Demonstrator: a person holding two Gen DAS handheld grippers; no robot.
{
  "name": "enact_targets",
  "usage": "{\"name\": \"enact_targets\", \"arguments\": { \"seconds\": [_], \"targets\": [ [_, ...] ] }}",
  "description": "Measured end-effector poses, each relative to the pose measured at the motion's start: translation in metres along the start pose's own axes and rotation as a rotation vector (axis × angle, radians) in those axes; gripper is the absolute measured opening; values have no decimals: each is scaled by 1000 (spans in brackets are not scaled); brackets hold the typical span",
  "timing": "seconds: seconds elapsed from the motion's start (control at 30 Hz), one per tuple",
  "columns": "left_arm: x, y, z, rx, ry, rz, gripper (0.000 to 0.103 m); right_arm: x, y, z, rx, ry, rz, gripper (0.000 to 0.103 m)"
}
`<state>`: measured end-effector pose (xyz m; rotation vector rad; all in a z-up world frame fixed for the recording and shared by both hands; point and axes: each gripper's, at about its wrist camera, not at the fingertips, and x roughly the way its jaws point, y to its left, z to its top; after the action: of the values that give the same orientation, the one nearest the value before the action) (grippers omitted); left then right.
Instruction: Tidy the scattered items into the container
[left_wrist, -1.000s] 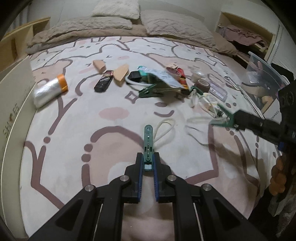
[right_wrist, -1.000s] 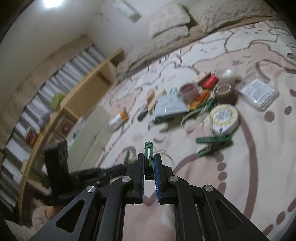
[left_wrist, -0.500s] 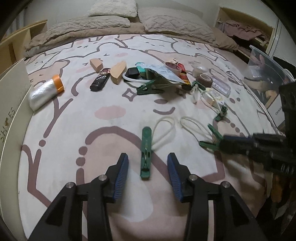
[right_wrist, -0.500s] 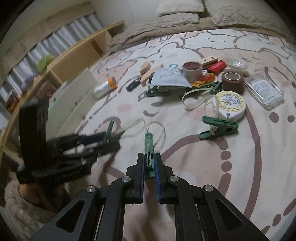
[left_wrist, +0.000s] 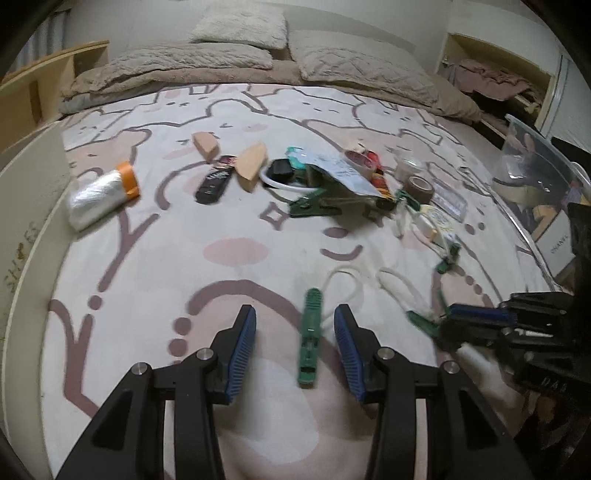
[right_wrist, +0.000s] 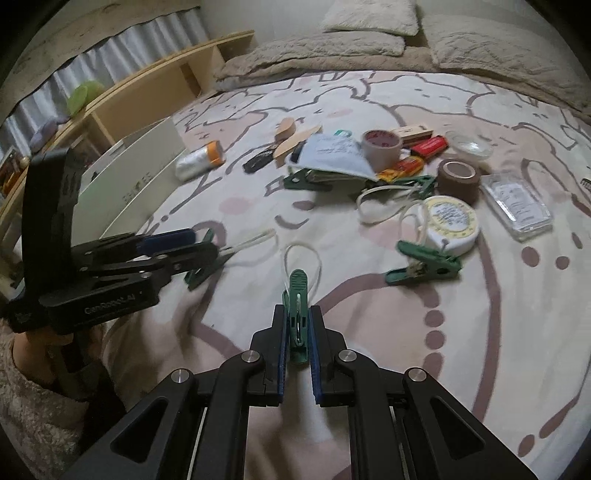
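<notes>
My left gripper is open; a green clothespin with a white loop lies on the rug between its fingers. My right gripper is shut on another green clothespin with a white cord loop, low over the rug. The right gripper also shows in the left wrist view, and the left gripper in the right wrist view. Scattered items lie beyond: a third clothespin, a round white tin, brown tape. A clear plastic container stands at the far right.
More clutter on the rug: a foil roll with orange cap, wooden blocks, a black bar, a face mask, a clear packet. A white box and wooden shelf stand left; pillows lie behind.
My left gripper opened and let its clothespin drop onto the rug. My right gripper, still shut on its clothespin, swung down and toward the left gripper.
</notes>
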<state>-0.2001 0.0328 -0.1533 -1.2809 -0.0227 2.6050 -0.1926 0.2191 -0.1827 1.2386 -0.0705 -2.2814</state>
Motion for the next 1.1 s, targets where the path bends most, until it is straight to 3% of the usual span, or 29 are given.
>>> {"name": "enact_targets", "arguments": {
  "seconds": [0.3, 0.5, 0.57, 0.63, 0.7, 0.77, 0.8, 0.83, 1.1],
  "targets": [
    [3, 14, 0, 4, 17, 132, 44, 0, -5, 3, 0, -5, -93, 13],
    [-2, 22, -1, -35, 6, 114, 50, -4, -11, 5, 10, -21, -115, 13],
    [-8, 20, 0, -39, -11, 82, 56, -7, -10, 6, 0, -42, -101, 13],
    [-14, 16, 1, -29, -37, 56, 73, -11, -7, 6, -17, -59, -104, 13],
    [-16, 10, 2, -7, -50, 38, 77, -11, -3, 7, -37, -66, -109, 13],
    [-14, 5, 2, 18, -44, 34, 77, -8, 1, 6, -56, -58, -122, 37],
    [-12, 2, 2, 29, -39, 37, 77, -7, 2, 6, -62, -52, -129, 81],
    [-9, -2, 0, 46, -29, 41, 77, -6, 4, 5, -76, -48, -136, 102],
    [1, -13, -2, 94, -18, 43, 77, -1, 7, 2, -87, -25, -177, 102]
  ]
}}
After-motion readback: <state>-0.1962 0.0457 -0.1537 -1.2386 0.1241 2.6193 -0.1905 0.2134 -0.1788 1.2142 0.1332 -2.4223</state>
